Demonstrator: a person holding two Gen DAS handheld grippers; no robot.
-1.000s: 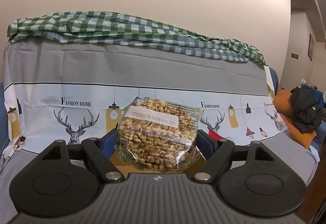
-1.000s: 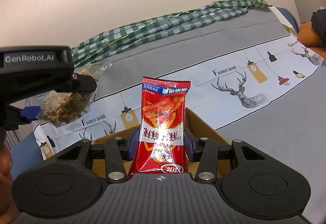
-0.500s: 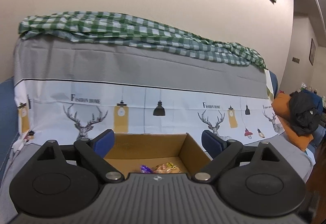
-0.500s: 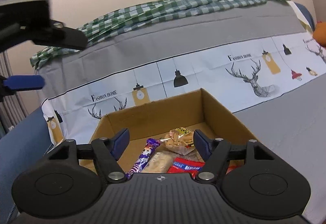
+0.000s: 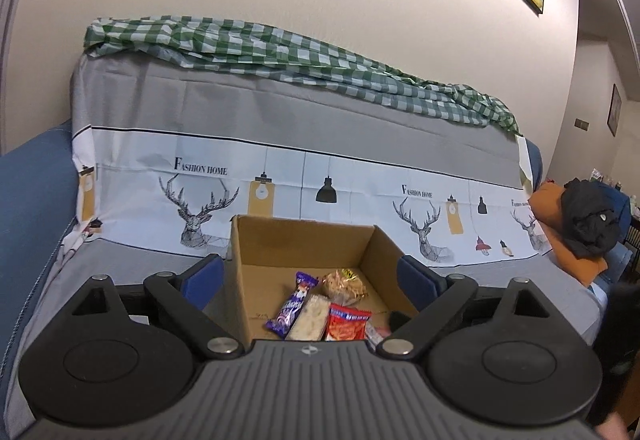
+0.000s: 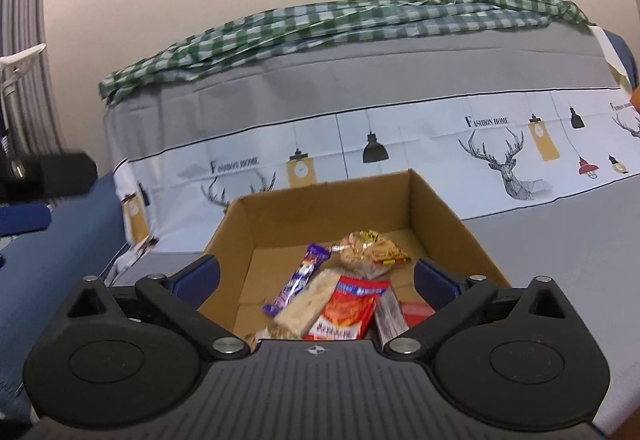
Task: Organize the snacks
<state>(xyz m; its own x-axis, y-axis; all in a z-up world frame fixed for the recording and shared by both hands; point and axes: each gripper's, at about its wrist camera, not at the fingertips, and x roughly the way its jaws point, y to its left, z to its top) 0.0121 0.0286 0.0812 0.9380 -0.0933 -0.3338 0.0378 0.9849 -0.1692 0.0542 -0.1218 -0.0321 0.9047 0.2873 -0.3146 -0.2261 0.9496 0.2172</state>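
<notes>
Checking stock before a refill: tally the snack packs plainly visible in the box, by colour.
Purple bar: 1
Beige bar: 1
Red pack: 1
Clear bag: 1
Total: 4; others at the near edge of the box are too hidden to count.

A plain brown cardboard box (image 6: 440, 208) is seen, and in it a purple wrapper (image 6: 298, 282), a red and orange packet (image 6: 348, 310), a pale beige bar (image 6: 310, 304) and a clear bag of tan snacks (image 6: 370, 250). The sofa cover (image 5: 360, 128) is coloured grey, with a white band printed with black stags, black and mustard lamps. A green and white checked cloth (image 5: 280, 56) is laid above it, and blue pads are borne by the black tongs (image 6: 316, 276).
</notes>
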